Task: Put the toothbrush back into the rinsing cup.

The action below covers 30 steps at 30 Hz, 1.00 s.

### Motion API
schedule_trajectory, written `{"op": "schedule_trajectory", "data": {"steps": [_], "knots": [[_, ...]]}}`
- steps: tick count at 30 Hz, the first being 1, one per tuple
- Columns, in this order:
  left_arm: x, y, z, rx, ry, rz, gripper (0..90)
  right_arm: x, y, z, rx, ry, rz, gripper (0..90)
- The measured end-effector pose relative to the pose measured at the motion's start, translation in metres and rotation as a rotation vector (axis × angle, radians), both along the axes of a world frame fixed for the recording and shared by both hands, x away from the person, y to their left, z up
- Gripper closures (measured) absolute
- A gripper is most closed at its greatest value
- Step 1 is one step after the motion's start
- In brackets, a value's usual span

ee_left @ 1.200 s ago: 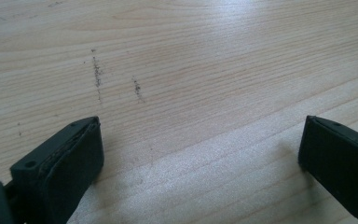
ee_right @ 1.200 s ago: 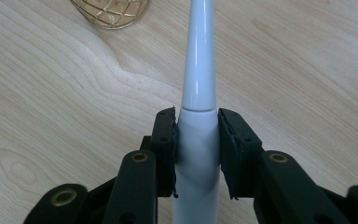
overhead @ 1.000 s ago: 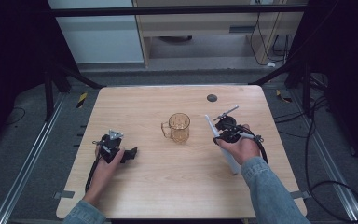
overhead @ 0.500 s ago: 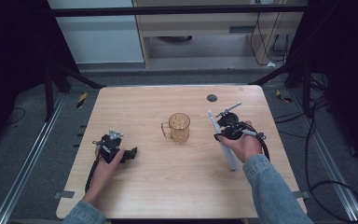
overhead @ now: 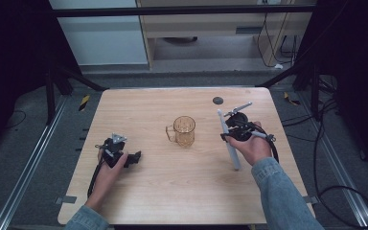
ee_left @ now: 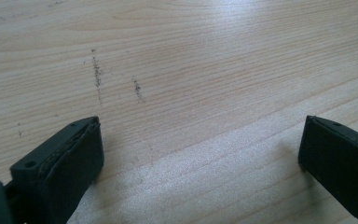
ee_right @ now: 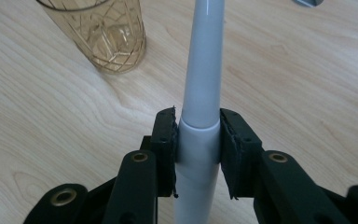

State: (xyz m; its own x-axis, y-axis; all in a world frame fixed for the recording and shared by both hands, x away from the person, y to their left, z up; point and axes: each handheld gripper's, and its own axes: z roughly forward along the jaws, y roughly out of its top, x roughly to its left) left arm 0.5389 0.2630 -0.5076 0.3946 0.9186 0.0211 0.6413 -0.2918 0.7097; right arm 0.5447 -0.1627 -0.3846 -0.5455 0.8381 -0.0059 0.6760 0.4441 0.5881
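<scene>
The right gripper pinches a long pale grey-white stick, a slim tapered rod. Its two black pads press on either side of the stick's thicker collar, and the narrower part runs on past the jaws and out of the top of the right gripper view. In the high view the stick slants over the right half of the tabletop, near the right edge, one end pointing toward the far edge and the other toward the near edge. An amber glass mug stands near the tabletop's middle, apart from the stick. The left gripper rests near the left edge, jaws spread wide over bare wood.
</scene>
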Motion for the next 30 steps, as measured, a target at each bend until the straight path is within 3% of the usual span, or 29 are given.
{"op": "schedule_trajectory", "data": {"steps": [18,30], "knots": [[0.000,0.000,0.000,0.000,0.000,0.000,0.0,0.005,-0.003,0.016,0.115,-0.151,-0.018,68.5],[0.000,0.000,0.000,-0.001,-0.001,0.000,0.0,0.011,0.008,0.027,0.196,-0.236,-0.023,68.5]]}}
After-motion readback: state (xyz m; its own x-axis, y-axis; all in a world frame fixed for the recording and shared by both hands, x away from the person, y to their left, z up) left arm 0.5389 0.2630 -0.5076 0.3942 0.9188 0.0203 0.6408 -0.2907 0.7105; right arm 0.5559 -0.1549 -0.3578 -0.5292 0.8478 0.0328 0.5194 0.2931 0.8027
